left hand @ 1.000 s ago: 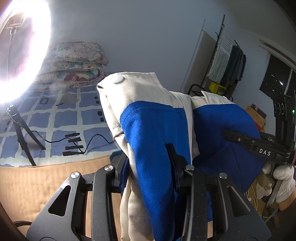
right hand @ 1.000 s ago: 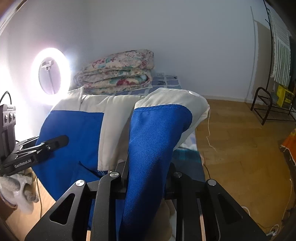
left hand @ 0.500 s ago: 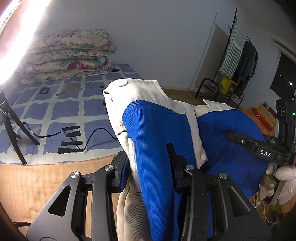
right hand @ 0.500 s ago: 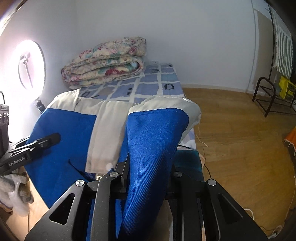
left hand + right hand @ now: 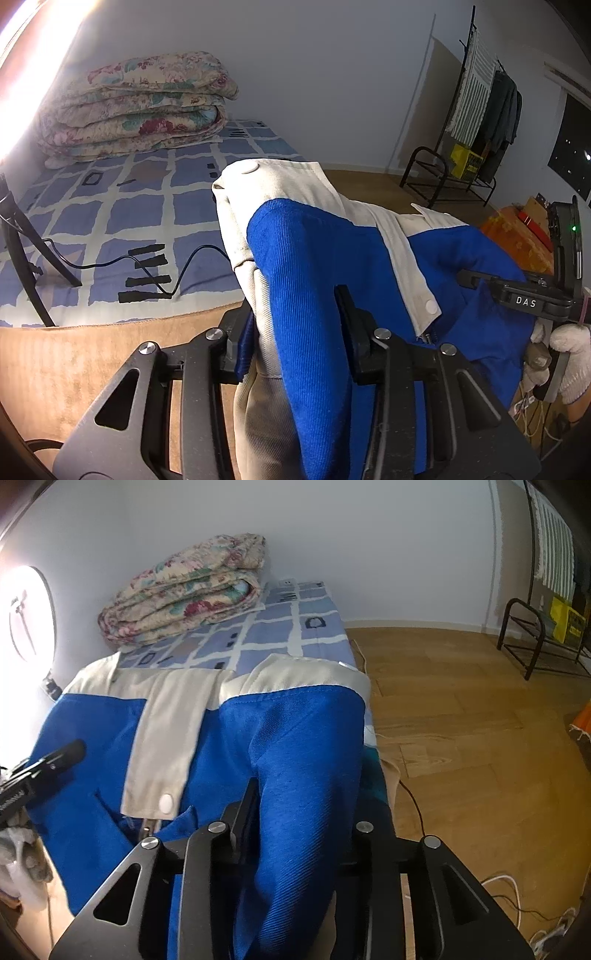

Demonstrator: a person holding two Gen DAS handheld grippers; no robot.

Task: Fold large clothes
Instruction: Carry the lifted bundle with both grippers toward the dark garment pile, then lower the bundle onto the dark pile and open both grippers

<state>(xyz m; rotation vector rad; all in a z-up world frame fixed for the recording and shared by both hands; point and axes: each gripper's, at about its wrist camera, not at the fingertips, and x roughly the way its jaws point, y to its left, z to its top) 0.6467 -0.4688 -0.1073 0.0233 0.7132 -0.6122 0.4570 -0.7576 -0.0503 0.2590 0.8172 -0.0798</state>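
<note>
A blue jacket with cream shoulders and placket (image 5: pixel 314 258) hangs bunched between my two grippers above the near end of the bed. My left gripper (image 5: pixel 295 332) has a thick fold of blue and cream cloth filling the gap between its fingers; its jaws are opening. In the right wrist view the jacket (image 5: pixel 303 738) also fills the right gripper (image 5: pixel 306 812), whose jaws are opening too, wider than before. Each gripper shows in the other's view: the right one (image 5: pixel 517 301) in a white-gloved hand (image 5: pixel 565 347), the left one (image 5: pixel 44 771) at the far left.
The bed has a blue checked sheet (image 5: pixel 110 206) with a folded floral quilt (image 5: pixel 136 107) at its far end. A tripod (image 5: pixel 22 251) and black cable (image 5: pixel 177 266) lie on it. A ring light (image 5: pixel 26 613) glares left. Wood floor (image 5: pixel 461 701) and a drying rack (image 5: pixel 480 110) are right.
Both grippers have sunk toward the bed with the jacket, and more of the sheet shows. The right gripper's fingers stand further apart around the blue fold.
</note>
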